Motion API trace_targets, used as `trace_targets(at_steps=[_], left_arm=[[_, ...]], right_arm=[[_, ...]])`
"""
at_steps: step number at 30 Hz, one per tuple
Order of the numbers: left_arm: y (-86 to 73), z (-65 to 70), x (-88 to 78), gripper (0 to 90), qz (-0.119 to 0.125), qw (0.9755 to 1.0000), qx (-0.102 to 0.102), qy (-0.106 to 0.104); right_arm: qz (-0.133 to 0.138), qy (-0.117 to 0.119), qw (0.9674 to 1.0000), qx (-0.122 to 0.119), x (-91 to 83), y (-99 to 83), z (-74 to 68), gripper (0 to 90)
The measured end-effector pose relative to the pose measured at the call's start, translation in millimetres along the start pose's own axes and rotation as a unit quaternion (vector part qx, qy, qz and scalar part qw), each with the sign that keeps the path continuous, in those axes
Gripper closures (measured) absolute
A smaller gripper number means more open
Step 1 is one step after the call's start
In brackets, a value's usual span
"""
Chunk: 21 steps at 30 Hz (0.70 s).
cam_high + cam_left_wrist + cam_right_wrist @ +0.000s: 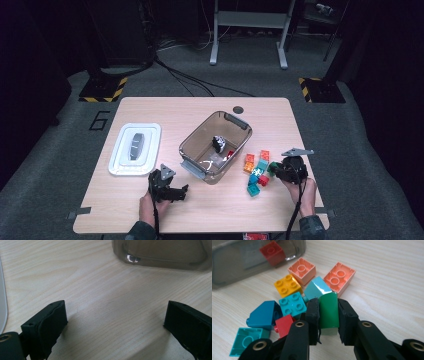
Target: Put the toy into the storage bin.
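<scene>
My right gripper (328,303) is shut on a green brick (327,315), its pads pressing the two sides, low over the wooden table. In the high view this gripper (277,171) sits at the right edge of a pile of several coloured bricks (256,170). Around the held brick lie a turquoise brick (317,288), a yellow one (287,286), two salmon ones (302,270), a teal one (292,305) and a blue one (263,315). My left gripper (115,315) stands open over bare wood, just short of the smoky clear bin (160,252).
The bin (240,131) stands at the table's middle with a red brick (272,251) and small items inside. A white lid (120,150) bearing a grey object lies at the left. The left gripper (182,192) rests near the front edge.
</scene>
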<state>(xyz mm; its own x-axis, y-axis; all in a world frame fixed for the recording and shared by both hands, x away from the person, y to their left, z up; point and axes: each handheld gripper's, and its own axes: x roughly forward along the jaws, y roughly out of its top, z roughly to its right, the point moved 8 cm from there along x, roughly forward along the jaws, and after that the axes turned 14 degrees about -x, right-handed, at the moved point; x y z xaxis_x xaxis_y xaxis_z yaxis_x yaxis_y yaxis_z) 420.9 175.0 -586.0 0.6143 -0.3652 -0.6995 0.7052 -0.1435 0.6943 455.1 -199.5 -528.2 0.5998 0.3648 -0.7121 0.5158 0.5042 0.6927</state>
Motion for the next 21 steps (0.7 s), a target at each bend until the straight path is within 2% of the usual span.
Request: trace_targets(at_steps=[2, 9, 21], left_arm=[[0.0, 0.0, 0.0, 4.2, 0.000, 1.0000, 0.000, 0.000], [0.0, 0.0, 0.0, 4.2, 0.000, 1.0000, 0.000, 0.000], [0.0, 0.0, 0.0, 4.2, 0.000, 1.0000, 0.000, 0.000]], right_arm=[[0.004, -0.001, 1.0000, 0.006, -3.2, 3.7, -0.3, 73.0], [0.022, -0.001, 0.9997, 0.003, -12.1, 20.1, 2.1, 73.0], [0.047, 0.001, 0.9988, 0.010, -18.4, 43.0, 8.2, 73.1]])
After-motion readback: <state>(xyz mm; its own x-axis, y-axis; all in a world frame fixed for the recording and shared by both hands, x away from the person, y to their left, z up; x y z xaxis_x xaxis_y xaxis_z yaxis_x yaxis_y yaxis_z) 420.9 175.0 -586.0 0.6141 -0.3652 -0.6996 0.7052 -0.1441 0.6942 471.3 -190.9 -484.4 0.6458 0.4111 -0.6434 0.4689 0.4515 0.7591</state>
